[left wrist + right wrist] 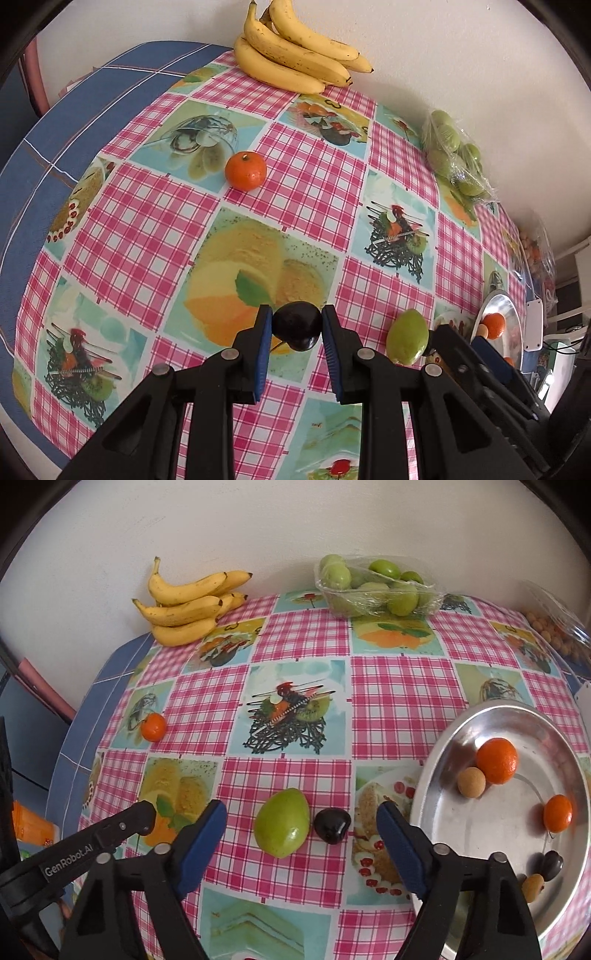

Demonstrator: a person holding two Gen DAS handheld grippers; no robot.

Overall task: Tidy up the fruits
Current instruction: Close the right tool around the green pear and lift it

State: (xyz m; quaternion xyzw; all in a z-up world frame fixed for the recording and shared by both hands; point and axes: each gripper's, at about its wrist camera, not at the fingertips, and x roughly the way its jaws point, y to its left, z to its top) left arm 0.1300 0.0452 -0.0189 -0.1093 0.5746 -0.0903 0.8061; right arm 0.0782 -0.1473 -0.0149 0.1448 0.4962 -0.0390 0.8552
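Fruit is being sorted: a small dark glossy plum (295,325) is gripped across its middle by the left gripper (297,328), above the desk (295,177). Smooth, soft skin is judged slippery. The right gripper (301,829) hangs open-jawed.

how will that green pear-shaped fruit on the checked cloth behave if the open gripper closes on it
The green pear-shaped fruit looks smooth and glossy, so the pads may slip on it. It tapers to a point, so a grip near the tip could probably squeeze it out. Lying on its side, it would likely roll if nudged.
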